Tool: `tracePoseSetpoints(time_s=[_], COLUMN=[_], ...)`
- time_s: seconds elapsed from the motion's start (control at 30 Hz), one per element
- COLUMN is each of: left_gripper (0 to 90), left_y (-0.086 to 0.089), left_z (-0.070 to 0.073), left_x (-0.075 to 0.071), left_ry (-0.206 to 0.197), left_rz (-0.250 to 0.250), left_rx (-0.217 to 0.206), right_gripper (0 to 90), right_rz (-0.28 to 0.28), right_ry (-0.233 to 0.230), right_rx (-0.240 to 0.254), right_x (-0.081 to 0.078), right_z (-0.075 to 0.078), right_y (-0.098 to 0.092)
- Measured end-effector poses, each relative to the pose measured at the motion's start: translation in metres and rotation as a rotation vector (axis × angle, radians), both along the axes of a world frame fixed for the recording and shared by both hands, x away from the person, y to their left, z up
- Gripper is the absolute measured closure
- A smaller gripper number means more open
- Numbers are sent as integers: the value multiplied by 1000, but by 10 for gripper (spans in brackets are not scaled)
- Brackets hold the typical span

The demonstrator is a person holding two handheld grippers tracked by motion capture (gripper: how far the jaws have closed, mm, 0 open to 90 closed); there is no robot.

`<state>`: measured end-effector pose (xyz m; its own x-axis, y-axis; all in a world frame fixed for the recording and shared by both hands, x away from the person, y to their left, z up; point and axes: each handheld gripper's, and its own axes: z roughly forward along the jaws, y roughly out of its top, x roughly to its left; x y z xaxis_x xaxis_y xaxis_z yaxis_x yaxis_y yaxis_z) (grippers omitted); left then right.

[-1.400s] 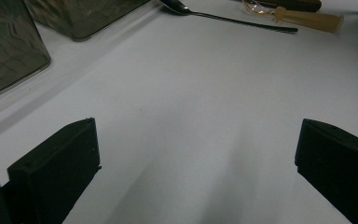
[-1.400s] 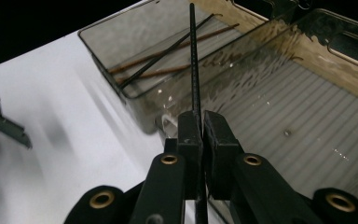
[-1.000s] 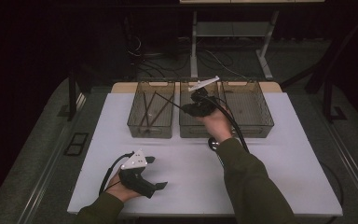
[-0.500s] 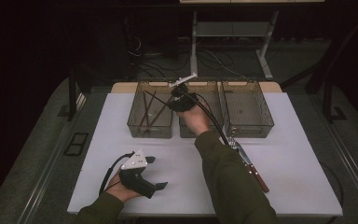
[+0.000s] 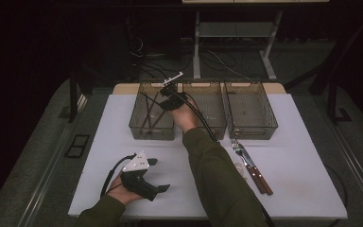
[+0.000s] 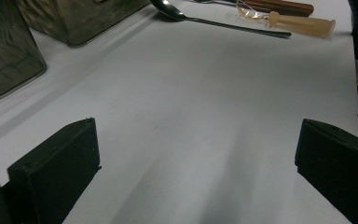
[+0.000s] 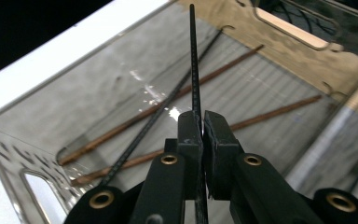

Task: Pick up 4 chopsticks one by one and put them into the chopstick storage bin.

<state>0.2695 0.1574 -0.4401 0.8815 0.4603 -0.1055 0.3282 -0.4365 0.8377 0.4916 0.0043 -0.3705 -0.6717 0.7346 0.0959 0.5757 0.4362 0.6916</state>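
Note:
My right gripper [image 5: 167, 96] hangs over the left clear bin [image 5: 151, 134], shut on a thin black chopstick [image 7: 193, 60] that runs forward from between its pads. In the right gripper view the gripper [image 7: 202, 119] points down into that bin [image 7: 32, 140], where two brown chopsticks [image 7: 223, 70] and another black one [image 7: 144, 128] lie on the floor. My left gripper [image 5: 159, 174] rests on the white table near its front left edge. Its jaws stand wide open [image 6: 198, 163] with only bare table between them.
Two more clear bins, a middle one [image 5: 216, 131] and a right one [image 5: 253, 132], stand beside the left bin. A fork and a knife [image 5: 254, 167] with brown handles lie right of my right forearm. A spoon [image 6: 168, 9] and a pale plastic utensil [image 6: 300, 24] lie nearby.
My right hand has moved left from the middle bin to over the left bin, carrying the black chopstick. The forearm now uncovers the fork and knife. The left hand stayed put.

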Motion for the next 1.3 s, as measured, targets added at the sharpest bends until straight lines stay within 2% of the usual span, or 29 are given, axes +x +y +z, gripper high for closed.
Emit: tracePoseSetpoints(time_s=[0.07,0.13,0.23,0.4,0.67,0.83,1.17,1.3], left_gripper=[0,0,0,0,0,0,0,0], left_y=[0,0,0,0,1,0,0,-1], left_z=[0,0,0,0,0,-1,-2,-2], left_x=[0,0,0,1,1,1,1,1], left_ry=[-2,-2,-3,-5,-5,-3,5,5], left_rz=[-2,-3,-1,-4,-4,-1,8,9], left_rx=[0,-1,-1,7,7,5,7,11], right_gripper=[830,770,710,609,496,455,398,386], right_rz=[-2,5,-3,14,39,47,68,72], right_ry=[-21,-15,-18,-25,-40,-57,-77,-80], right_rx=[-2,22,27,56,108,141,161,154], right_x=[-1,0,-2,-6,-19,-30,-54,-63], right_z=[1,2,6,11,19,24,31,30], right_y=[2,0,-5,-16,-40,-58,-95,-110])
